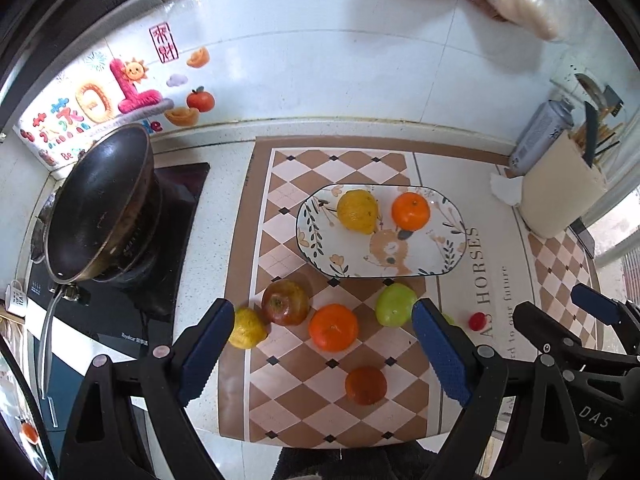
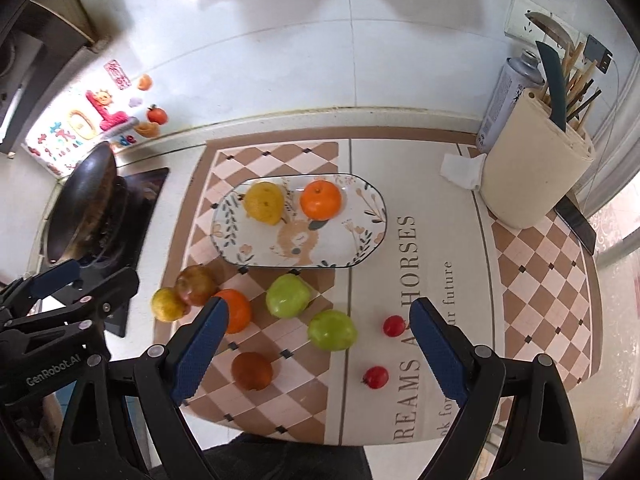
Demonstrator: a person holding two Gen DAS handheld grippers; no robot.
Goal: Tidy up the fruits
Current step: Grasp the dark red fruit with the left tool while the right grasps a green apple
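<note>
An oval patterned plate (image 1: 420, 256) (image 2: 352, 240) on the checkered mat holds a yellow lemon (image 1: 357, 211) (image 2: 264, 202) and an orange (image 1: 410, 211) (image 2: 321, 199). In front of it lie a red apple (image 1: 285, 302) (image 2: 196, 284), a second lemon (image 1: 247, 328) (image 2: 169, 304), an orange (image 1: 333, 327) (image 2: 237, 310), a dark orange (image 1: 365, 385) (image 2: 252, 370), two green apples (image 2: 289, 295) (image 2: 332, 330) and two small red fruits (image 2: 394, 326) (image 2: 376, 377). My left gripper (image 1: 322, 356) is open and empty above the loose fruit. My right gripper (image 2: 318, 358) is open and empty near the front green apple.
A black wok (image 1: 96, 208) (image 2: 80, 204) sits on the stove at left. A cream utensil holder (image 1: 560, 196) (image 2: 536, 176) and a spray can (image 2: 504, 100) stand at the right rear. A crumpled tissue (image 2: 460, 170) lies beside them. The tiled wall is behind.
</note>
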